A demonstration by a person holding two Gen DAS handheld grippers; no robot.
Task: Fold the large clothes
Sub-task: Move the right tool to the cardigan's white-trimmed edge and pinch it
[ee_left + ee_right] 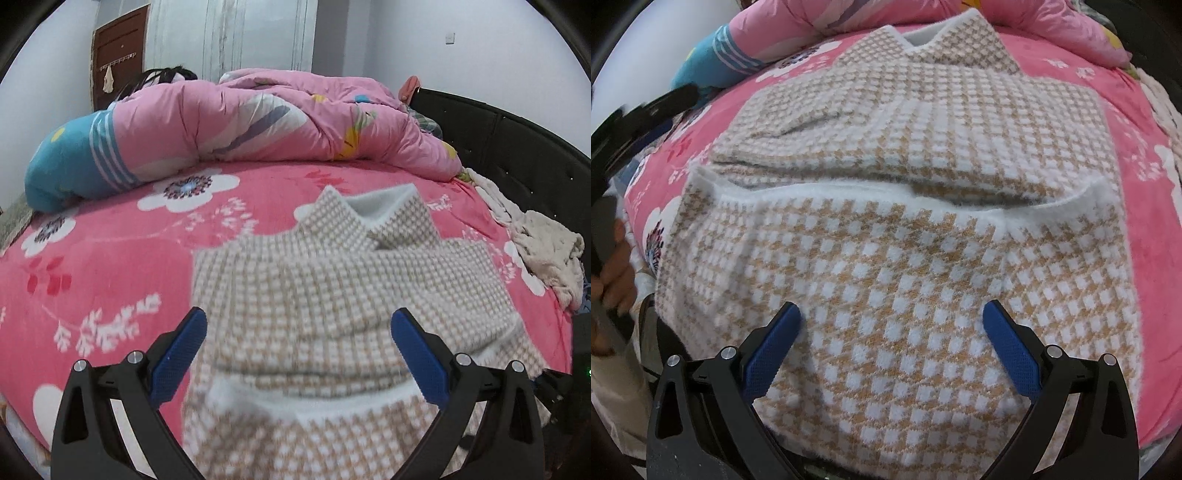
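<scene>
No readable brand, label or writing on anything here, and no containers in view, so on to the rest. The checked tan-and-white sweater (905, 206) lies flat on the pink floral bedsheet (110, 266), its bottom part folded up so the white hem band (886, 195) crosses the middle, collar pointing to 12 o'clock. Left gripper (298, 328) has its blue pads spread wide over the sweater, nothing between them. Right gripper (892, 325) is the same, jaws apart above the folded-up lower part, not pinching it. A pink quilt (266, 122) is bunched up at 12 o'clock, and a cream cloth (546, 251) sits at 3 o'clock by the dark headboard (517, 147).
</scene>
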